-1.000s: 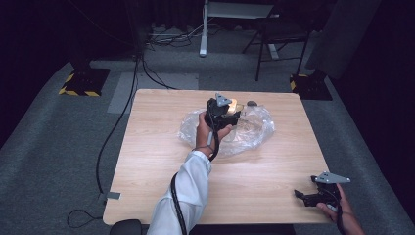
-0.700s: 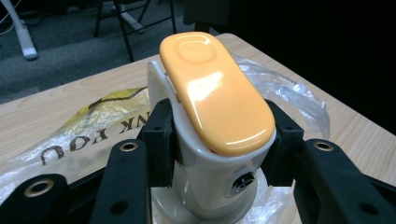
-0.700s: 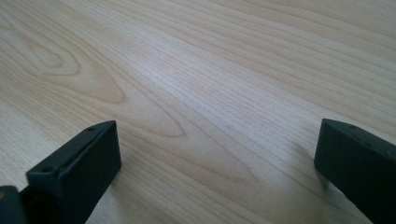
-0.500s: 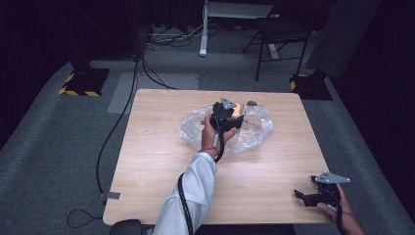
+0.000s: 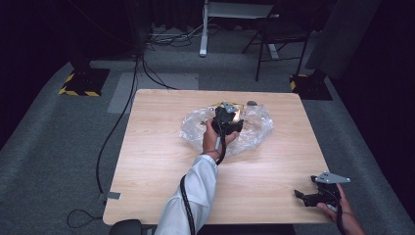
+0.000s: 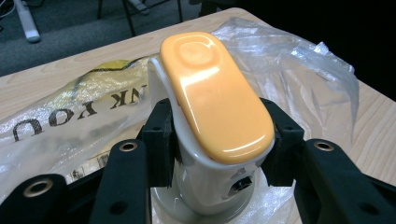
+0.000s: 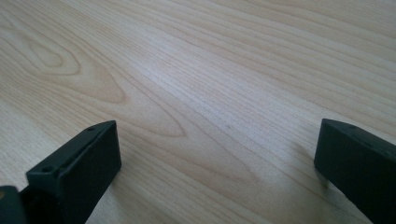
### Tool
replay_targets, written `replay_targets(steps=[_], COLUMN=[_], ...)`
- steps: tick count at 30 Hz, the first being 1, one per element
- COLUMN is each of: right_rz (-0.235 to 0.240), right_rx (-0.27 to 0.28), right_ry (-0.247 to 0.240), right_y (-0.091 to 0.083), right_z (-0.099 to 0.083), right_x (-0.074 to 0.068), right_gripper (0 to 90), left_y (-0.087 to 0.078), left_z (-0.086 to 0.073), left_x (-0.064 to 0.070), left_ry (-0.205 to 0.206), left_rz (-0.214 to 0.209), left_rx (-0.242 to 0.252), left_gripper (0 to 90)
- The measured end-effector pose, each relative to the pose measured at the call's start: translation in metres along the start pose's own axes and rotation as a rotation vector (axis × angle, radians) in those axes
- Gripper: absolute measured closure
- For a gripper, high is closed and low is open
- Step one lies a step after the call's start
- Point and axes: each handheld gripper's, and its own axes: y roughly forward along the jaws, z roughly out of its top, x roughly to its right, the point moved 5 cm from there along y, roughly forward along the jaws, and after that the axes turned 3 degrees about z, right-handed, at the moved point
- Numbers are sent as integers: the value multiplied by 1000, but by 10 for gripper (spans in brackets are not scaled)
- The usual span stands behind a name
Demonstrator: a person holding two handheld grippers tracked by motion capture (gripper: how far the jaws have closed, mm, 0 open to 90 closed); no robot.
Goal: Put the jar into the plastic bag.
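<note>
A white device with a glossy orange top [image 6: 215,98] stands between the jaws of my left gripper [image 6: 219,140], which is shut on its white body. In the high view that left gripper [image 5: 226,120] is over a crumpled clear plastic bag [image 5: 254,132] at the far middle of the wooden table [image 5: 156,161]. The bag [image 6: 299,60] lies under and behind the device, with yellow and black printed lettering [image 6: 84,109] showing through it. My right gripper [image 5: 318,196] rests at the table's near right corner. Its jaws stand wide apart over bare wood [image 7: 215,93] with nothing between them.
A cable [image 5: 222,144] trails from the left gripper down along the white sleeve [image 5: 191,196]. Beyond the table are grey carpet, a chair [image 5: 279,39] and floor cables [image 5: 112,132]. A small dark object [image 5: 251,103] lies near the bag's far edge.
The left gripper with the orange-topped device has shifted slightly right and farther over the bag. The right gripper has stayed put.
</note>
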Motion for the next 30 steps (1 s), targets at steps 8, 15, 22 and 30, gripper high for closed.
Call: replay_targets(steps=[8, 15, 22, 30], right_rz=[0, 0, 0, 0], right_rx=[0, 0, 0, 0], right_ry=[0, 0, 0, 0], right_y=[0, 0, 0, 0], right_z=[0, 0, 0, 0], right_x=[0, 0, 0, 0], right_gripper=[4, 5, 5, 4], left_y=[3, 4, 5, 5], left_z=[-4, -4, -5, -5], left_x=[2, 4, 5, 7], left_ry=[2, 14, 29, 44], left_rz=[5, 11, 15, 8], left_rx=[-6, -13, -19, -28], left_gripper=[529, 522, 493, 438])
